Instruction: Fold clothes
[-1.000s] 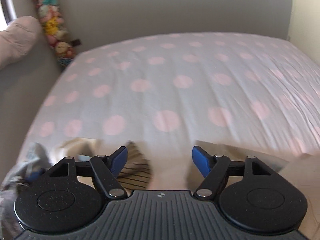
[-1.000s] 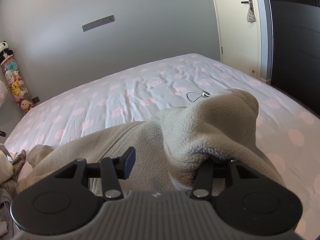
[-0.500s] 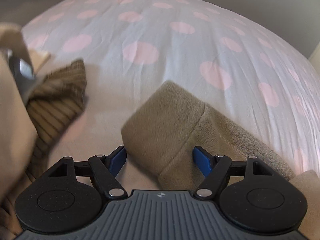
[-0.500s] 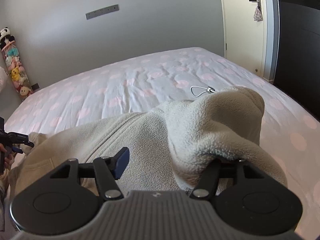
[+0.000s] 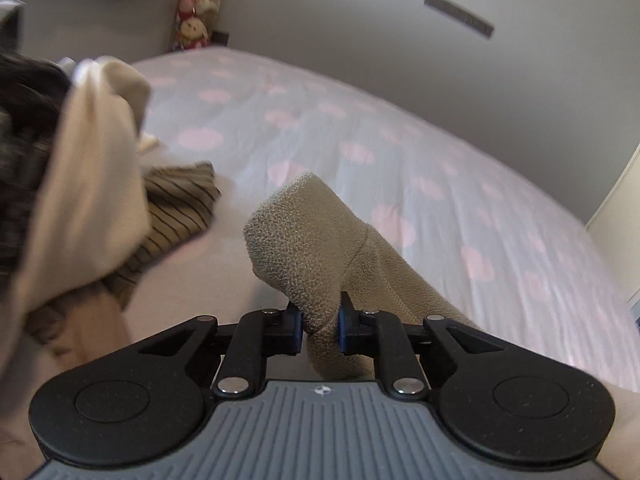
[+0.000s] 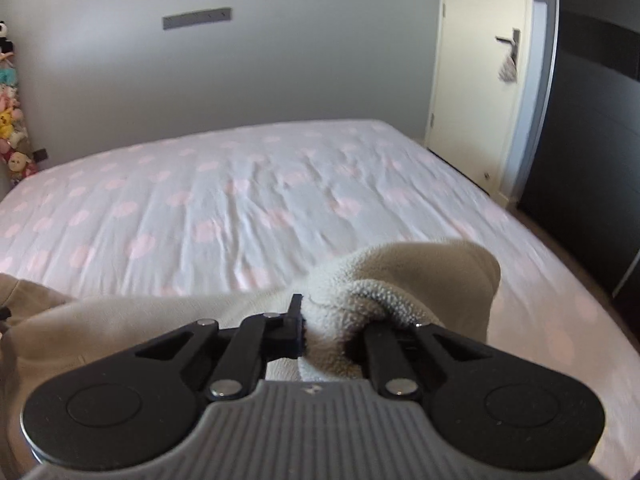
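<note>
Left gripper (image 5: 319, 330) has just closed, clamping the beige fleece garment (image 5: 316, 248) at frame centre; right gripper (image 6: 324, 332) likewise just pinched its bunched fleece (image 6: 400, 280), lower centre; lift evenly, spread flat over the dotted bed (image 6: 248, 184); avoid the clothes pile (image 5: 100, 184) at left.

No readable text, label, brand or number shows in either view

Soft, even daylight in both my views; no hard shadows on the bed (image 6: 280, 200). Left view: clothes pile (image 5: 80, 200) at the frame's left smeared by motion blur, fleece (image 5: 308, 248) sharp, its nap crisp. Right view slightly soft throughout, wardrobe (image 6: 592, 160) dark. Fisheye bends the wall (image 6: 280, 60) and door (image 6: 480, 80) near the edges; corners vignetted black.
</note>
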